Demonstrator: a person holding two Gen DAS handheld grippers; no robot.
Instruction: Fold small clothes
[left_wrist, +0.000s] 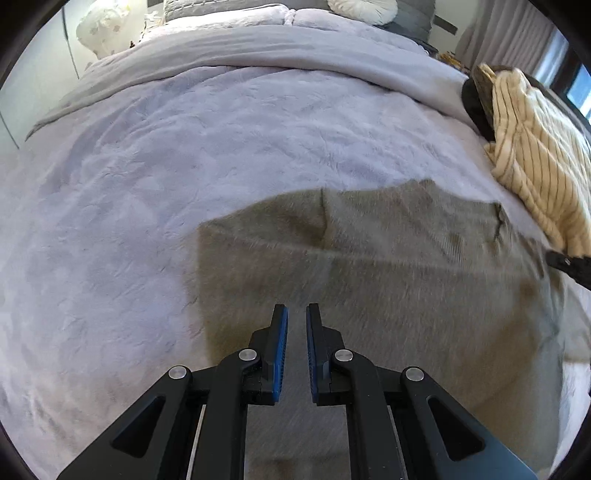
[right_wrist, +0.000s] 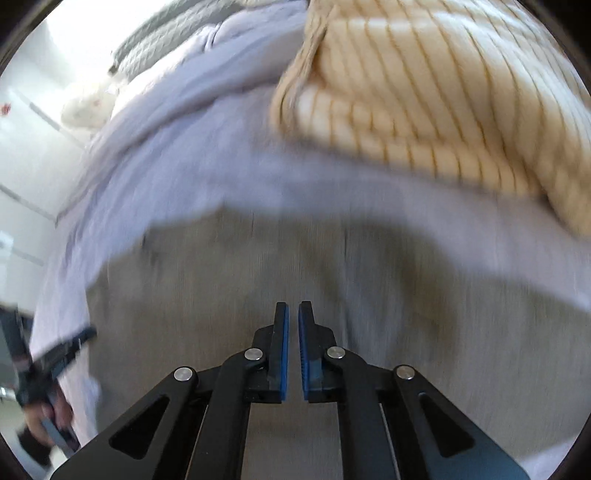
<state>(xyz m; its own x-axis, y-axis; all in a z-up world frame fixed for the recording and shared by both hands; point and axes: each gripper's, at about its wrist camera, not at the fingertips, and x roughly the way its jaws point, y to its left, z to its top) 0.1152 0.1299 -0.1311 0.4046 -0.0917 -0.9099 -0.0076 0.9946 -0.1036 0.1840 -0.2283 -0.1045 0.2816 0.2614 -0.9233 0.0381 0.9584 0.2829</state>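
In the left wrist view, the left tool points down from the bottom centre of the frame, its blue-padded fingers drawn close together with only a narrow slit between them and no cloth caught in it. Under and beyond the tips lies a grey-olive garment, spread fairly flat on the bed, which is covered in a pale lilac plush blanket. The garment fills the lower centre and lower right of this frame, its far edge running across the middle. At the right edge a cream, dark-striped garment lies in a rumpled heap, draped partly over a dark round object whose kind is unclear. A white round cushion sits at the top centre.

In the right wrist view, which is blurred, the right tool is likewise pressed nearly together, nothing pinched between its pads. The grey-olive garment occupies the lower half of that frame beneath the tips. The striped garment fills the upper right. At the lower left edge the left tool's dark body shows with the person's hand gripping it.
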